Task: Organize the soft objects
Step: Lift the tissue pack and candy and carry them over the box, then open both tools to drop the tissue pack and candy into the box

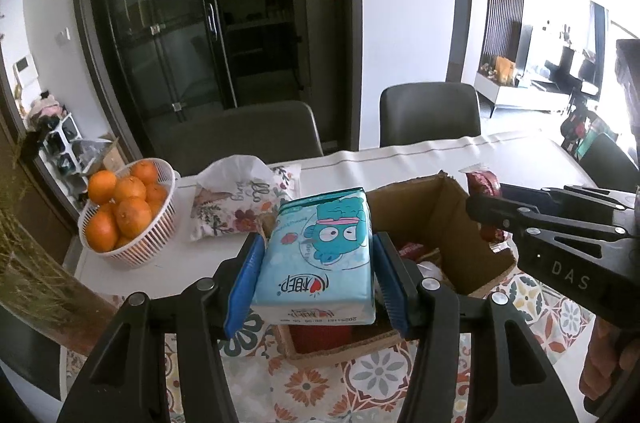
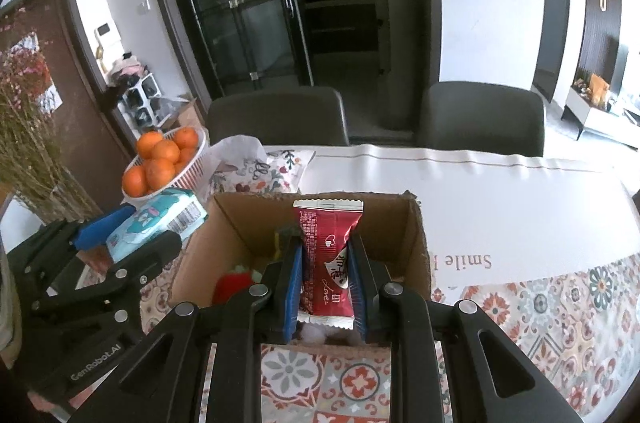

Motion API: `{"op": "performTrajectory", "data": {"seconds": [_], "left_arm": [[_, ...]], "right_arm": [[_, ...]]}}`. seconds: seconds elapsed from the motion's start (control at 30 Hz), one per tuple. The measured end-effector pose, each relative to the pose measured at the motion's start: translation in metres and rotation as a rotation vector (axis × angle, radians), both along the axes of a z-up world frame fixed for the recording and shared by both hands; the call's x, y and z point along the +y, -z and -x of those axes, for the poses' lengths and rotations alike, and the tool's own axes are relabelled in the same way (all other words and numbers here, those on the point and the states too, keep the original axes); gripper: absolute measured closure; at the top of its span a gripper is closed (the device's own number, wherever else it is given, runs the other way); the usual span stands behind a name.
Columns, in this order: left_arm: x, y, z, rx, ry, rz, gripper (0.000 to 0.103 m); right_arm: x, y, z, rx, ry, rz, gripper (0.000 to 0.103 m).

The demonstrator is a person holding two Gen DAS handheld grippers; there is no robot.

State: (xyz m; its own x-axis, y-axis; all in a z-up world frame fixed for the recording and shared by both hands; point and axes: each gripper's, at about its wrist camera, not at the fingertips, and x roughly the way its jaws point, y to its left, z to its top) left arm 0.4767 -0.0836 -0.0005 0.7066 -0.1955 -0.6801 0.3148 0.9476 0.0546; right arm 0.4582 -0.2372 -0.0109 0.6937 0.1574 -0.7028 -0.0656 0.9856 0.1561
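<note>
The cardboard box (image 2: 416, 235) is standing open on the patterned tablecloth (image 2: 540, 307). Left gripper (image 1: 318, 275), level, is pinching a blue tissue pack (image 1: 320, 255) beside it; right gripper (image 2: 326, 287) is pinching a red packet (image 2: 328, 255) above the box.

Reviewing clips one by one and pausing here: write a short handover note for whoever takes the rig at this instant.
Left tongs: shut on the blue tissue pack, held above the table by the cardboard box's left side.
Right tongs: shut on the red snack packet, held over the open box.
Done: the box already holds a red soft item and some white ones.
Left: neither held item is released yet. The floral pouch lies on the table beside the basket of oranges.
</note>
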Motion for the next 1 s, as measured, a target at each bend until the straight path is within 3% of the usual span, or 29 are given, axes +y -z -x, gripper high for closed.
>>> {"op": "performTrajectory", "data": {"seconds": [0.7,0.87,1.0], "left_arm": [[-0.015,0.058,-0.053,0.210,0.014,-0.074,0.047],[-0.014,0.067,-0.057,0.250,0.001,-0.076,0.036],[-0.011,0.060,-0.049,0.238,-0.011,-0.077,0.035]], "right_arm": [[-0.004,0.066,-0.065,0.240,-0.058,-0.002,0.080],[-0.005,0.080,-0.074,0.292,-0.047,-0.007,0.074],[-0.006,0.085,-0.076,0.317,-0.032,-0.011,0.068]]}}
